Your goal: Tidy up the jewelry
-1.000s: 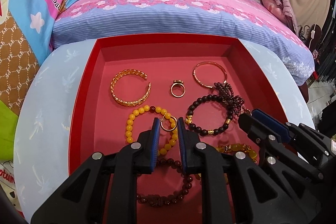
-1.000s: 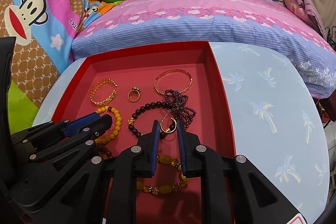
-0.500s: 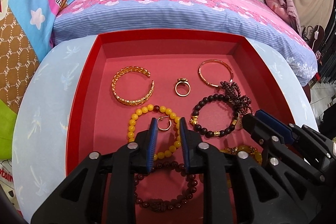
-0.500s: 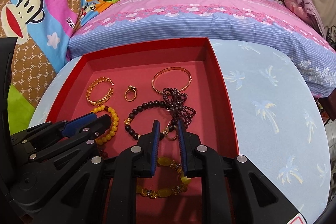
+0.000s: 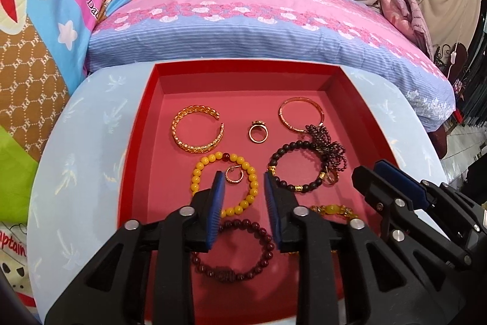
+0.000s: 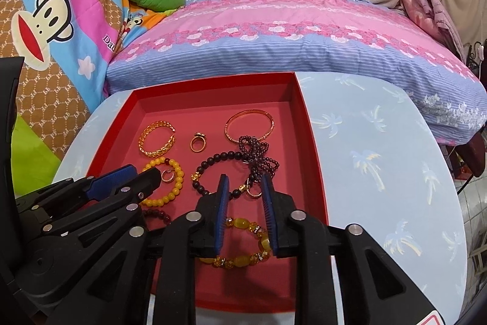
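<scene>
Both tongs have just been opening, pads clear. Small gold hoop earring (image 5: 233, 175) lies on the red tray (image 5: 137, 142) at frame centre, just beyond the left tongs (image 5: 242, 183); its twin (image 6: 254, 192) lies between the right tongs (image 6: 243, 185) tips.

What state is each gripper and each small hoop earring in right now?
left gripper: open, holding nothing, jaws just been opening.
right gripper: open, holding nothing, jaws just been opening.
left hoop earring: lying inside the yellow bead bracelet.
right hoop earring: lying against the black bead bracelet.

Black grippers (image 5: 242, 177) (blue ribbed pads; silver screws)
</scene>
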`<act>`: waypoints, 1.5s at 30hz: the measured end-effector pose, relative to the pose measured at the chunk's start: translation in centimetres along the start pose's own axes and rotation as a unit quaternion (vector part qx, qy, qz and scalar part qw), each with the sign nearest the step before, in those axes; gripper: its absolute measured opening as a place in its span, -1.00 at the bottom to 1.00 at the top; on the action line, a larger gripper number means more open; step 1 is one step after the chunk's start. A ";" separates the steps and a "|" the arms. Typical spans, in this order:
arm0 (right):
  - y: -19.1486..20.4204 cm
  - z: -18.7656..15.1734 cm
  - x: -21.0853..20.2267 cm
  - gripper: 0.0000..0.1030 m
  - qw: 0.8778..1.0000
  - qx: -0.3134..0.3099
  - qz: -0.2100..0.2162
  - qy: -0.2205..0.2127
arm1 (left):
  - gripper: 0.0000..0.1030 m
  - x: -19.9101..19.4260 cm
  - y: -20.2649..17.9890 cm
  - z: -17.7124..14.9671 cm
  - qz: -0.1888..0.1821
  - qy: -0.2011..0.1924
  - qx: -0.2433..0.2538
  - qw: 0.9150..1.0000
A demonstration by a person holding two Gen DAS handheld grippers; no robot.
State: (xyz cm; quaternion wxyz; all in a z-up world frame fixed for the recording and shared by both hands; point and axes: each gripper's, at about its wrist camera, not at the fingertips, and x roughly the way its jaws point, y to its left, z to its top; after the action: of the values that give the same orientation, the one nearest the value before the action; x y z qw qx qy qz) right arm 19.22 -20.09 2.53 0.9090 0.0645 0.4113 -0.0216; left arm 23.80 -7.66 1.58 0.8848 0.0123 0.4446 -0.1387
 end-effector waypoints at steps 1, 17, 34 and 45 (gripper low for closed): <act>0.0 -0.1 -0.4 -0.43 1.000 0.000 -0.003 -0.004 | -0.38 -0.3 0.0 -0.1 0.003 -0.002 0.000 1.000; 0.0 -1.2 -4.1 -0.12 0.999 0.010 -0.021 -0.029 | 0.10 -3.8 0.4 -1.7 0.034 -0.019 -0.008 0.999; -0.4 -3.1 -5.8 0.48 0.999 0.018 -0.035 -0.031 | 0.73 -5.5 1.9 -3.9 0.074 -0.021 -0.033 0.997; -0.5 -4.6 -6.4 0.63 0.999 0.011 -0.046 -0.022 | 0.76 -6.0 2.0 -5.7 0.085 -0.016 -0.033 0.996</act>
State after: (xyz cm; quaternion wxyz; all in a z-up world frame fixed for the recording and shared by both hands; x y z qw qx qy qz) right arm 11.54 -20.02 4.24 0.9149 0.0554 0.3938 -0.0692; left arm 16.48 -3.56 2.69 0.9003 0.0190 0.4321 -0.0481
